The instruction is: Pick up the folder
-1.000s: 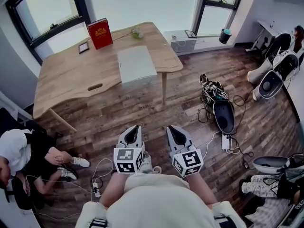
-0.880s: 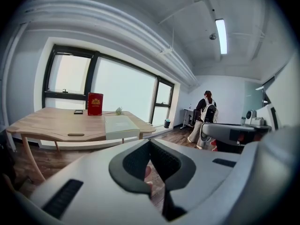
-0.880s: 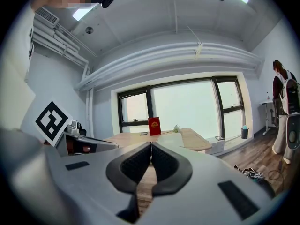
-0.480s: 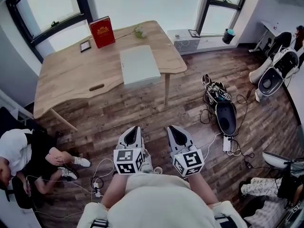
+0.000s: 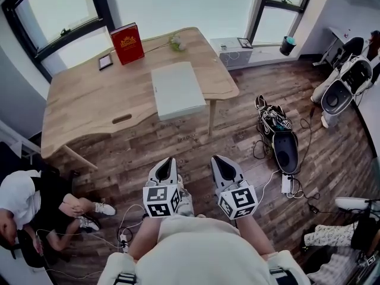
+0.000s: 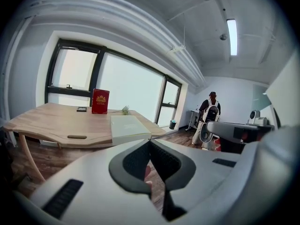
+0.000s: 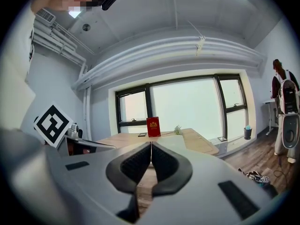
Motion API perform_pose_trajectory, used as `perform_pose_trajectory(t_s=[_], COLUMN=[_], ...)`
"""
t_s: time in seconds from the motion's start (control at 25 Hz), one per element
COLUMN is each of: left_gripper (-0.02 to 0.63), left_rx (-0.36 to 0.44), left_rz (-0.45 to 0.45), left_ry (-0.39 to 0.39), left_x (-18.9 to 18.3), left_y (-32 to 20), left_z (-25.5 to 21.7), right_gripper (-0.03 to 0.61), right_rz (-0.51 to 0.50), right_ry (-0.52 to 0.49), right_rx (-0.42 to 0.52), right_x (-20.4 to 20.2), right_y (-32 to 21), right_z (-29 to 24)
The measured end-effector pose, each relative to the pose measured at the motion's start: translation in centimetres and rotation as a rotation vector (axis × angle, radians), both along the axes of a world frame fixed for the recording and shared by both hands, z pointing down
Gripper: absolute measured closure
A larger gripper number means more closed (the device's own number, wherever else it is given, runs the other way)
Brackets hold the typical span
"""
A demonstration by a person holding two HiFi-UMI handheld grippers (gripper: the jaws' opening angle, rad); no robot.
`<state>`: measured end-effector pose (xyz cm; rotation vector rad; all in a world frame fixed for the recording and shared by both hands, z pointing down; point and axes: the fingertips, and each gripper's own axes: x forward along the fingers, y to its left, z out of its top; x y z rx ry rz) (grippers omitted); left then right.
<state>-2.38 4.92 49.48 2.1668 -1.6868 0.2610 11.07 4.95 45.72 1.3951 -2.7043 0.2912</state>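
The folder [image 5: 178,91] is a pale, flat rectangle lying on the wooden desk [image 5: 89,100], near its right front edge. It also shows in the left gripper view [image 6: 127,125] and, partly behind the jaws, in the right gripper view [image 7: 171,140]. My left gripper [image 5: 167,161] and right gripper [image 5: 221,161] are held side by side over the floor, well short of the desk and pointing at it. Both are shut with nothing between the pads, as seen in the left gripper's [image 6: 150,142] and right gripper's [image 7: 151,144] own views.
A red book [image 5: 127,43] stands upright at the desk's back, with a small plant [image 5: 174,40] and a dark device [image 5: 105,60] nearby. A person sits on the floor at left [image 5: 24,200]. Cables [image 5: 124,230], a black bag [image 5: 279,135] and white machines [image 5: 341,88] lie to the right.
The desk and folder have slid lower in the head view and look a little nearer. Both grippers keep their place in the view and stay shut.
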Motion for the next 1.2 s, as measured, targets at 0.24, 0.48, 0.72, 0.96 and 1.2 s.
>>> perform_pose_trajectory(t_s=[0.24, 0.48, 0.72, 0.96, 1.2], left_gripper=[0.594, 0.594, 0.594, 0.594, 0.594], left_rx=[-0.003, -0.014, -0.036, -0.033, -0.030], left_rz=[-0.013, -0.023, 0.004, 0.067, 0.096], left_ry=[0.008, 0.018, 0.016, 0.015, 0.018], left_x=[-2.4, -4.8, -6.8, -8.2, -9.5], left_y=[-4.8, -9.7, -14.6, -18.7, -21.8], left_z=[0.2, 1.1, 1.3, 0.9, 1.4], right_gripper=[0.557, 0.557, 0.557, 0.557, 0.557], right_rz=[-0.007, -0.018, -0.009, 0.014, 0.037], right_ry=[0.019, 0.046, 0.062, 0.046, 0.030], right_rx=[0.009, 0.017, 0.007, -0.004, -0.009], right_x=[-2.1, -4.6, -6.8, -9.1, -10.7], right_y=[-4.7, -9.9, -14.7, -18.4, -21.6], right_z=[-0.3, -0.1, -0.3, -0.3, 0.0])
